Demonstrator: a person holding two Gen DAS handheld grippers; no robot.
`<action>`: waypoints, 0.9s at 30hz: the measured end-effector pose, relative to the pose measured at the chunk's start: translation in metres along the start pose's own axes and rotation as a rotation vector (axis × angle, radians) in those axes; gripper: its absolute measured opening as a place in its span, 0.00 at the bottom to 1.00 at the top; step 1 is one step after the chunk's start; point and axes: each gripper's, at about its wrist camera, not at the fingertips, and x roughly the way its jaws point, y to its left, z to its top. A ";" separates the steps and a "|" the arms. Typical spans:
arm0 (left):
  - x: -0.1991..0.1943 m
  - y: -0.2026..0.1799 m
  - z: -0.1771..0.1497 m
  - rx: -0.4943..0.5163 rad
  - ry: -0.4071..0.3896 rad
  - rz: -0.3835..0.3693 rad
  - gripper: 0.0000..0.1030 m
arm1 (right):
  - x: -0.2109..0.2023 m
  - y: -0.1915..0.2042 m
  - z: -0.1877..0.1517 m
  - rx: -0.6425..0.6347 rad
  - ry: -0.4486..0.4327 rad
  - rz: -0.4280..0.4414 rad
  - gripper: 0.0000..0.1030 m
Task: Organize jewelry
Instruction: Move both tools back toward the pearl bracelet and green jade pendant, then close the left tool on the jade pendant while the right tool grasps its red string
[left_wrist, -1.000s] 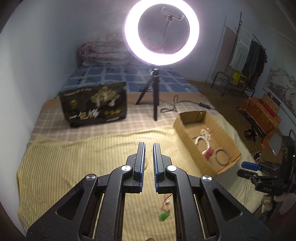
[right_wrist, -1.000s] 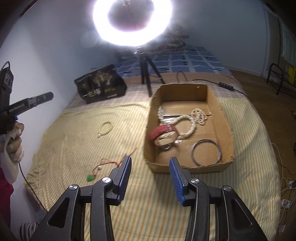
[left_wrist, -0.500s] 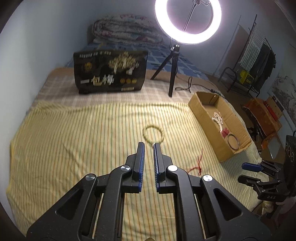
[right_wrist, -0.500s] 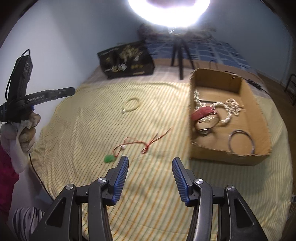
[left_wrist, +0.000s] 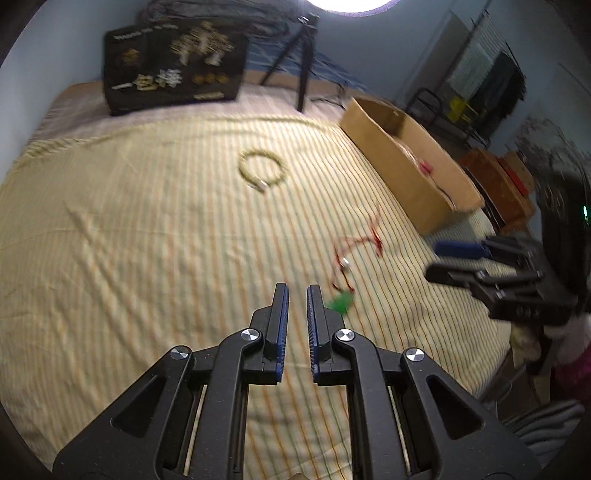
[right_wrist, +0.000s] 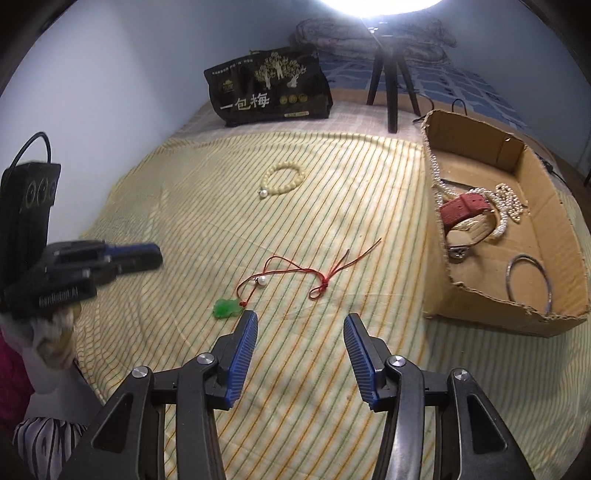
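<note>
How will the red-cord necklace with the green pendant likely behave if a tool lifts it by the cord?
The red cord lies in loose loops, so it is probably floppy and would drape. The green pendant and small pearl would likely dangle and swing. It looks light.

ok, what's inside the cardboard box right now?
Inside the cardboard box: a pearl necklace, a red strap on a cream watch, and a metal bangle. The near wall hides the floor just behind it.

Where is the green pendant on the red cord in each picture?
Left wrist view: green pendant on the red cord, low centre, just right of the left gripper.
Right wrist view, lower left of centre.
Shared landmark: cream bead bracelet beyond it.
</note>
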 end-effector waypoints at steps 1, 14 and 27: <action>0.003 -0.004 -0.003 0.013 0.009 -0.012 0.07 | 0.002 0.001 0.001 -0.003 0.003 0.003 0.49; 0.028 -0.022 -0.014 0.081 0.047 -0.084 0.07 | 0.027 0.015 0.016 -0.039 0.028 0.073 0.34; 0.054 -0.039 -0.017 0.177 0.056 -0.058 0.42 | 0.043 0.016 0.018 -0.051 0.051 0.098 0.27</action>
